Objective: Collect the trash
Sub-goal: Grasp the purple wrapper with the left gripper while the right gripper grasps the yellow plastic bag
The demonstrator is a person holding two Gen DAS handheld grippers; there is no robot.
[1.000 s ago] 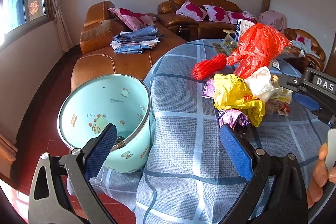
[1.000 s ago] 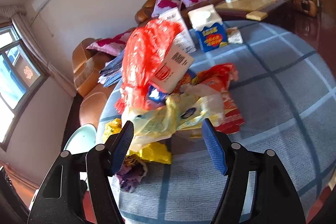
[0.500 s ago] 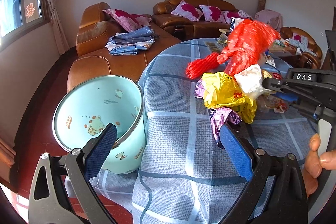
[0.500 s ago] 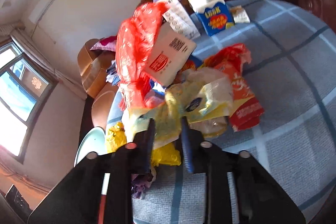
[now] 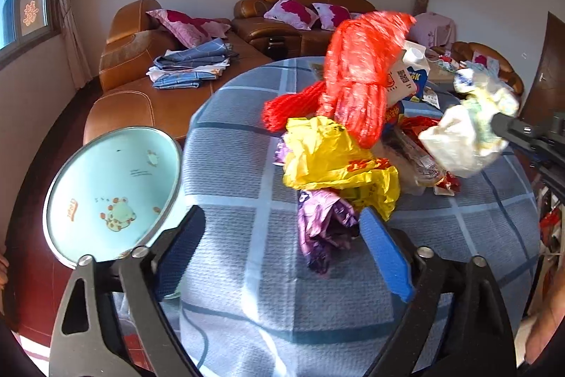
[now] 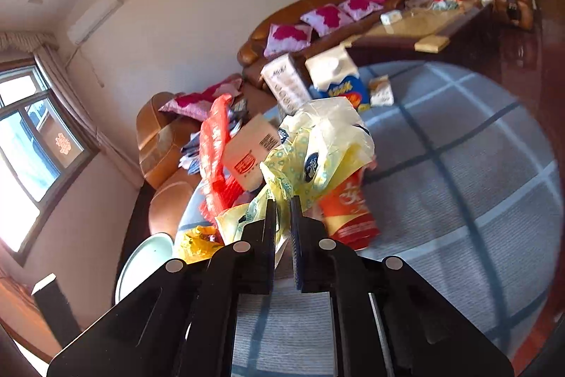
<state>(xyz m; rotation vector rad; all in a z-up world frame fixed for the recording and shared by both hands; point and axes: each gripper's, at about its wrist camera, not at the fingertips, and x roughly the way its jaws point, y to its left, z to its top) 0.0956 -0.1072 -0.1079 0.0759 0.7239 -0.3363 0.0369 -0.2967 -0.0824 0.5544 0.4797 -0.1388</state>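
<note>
On the blue-grey checked table (image 5: 243, 165) lies a trash pile: a red mesh bag (image 5: 356, 73), a yellow plastic bag (image 5: 328, 154) and a crumpled purple wrapper (image 5: 325, 228). My left gripper (image 5: 282, 249) hovers low over the cloth, its jaws closing, with the purple wrapper between them near the right pad (image 5: 385, 257) but not pressed. My right gripper (image 6: 282, 211) is shut on a pale yellow printed plastic bag (image 6: 317, 143), which hangs lifted above the pile (image 5: 462, 136). A mint-green bin (image 5: 113, 193) stands beside the table's left edge.
An orange snack packet (image 6: 348, 211), a white box (image 6: 247, 158) and a blue milk carton (image 6: 339, 76) also sit on the table. Brown leather sofas (image 5: 141, 94) with cushions and folded clothes (image 5: 190, 69) stand behind. A low coffee table (image 6: 416, 27) is at the far right.
The right gripper closed on the pale yellow bag and raised it off the pile. The left gripper moved in toward the purple wrapper and its jaws narrowed a little.
</note>
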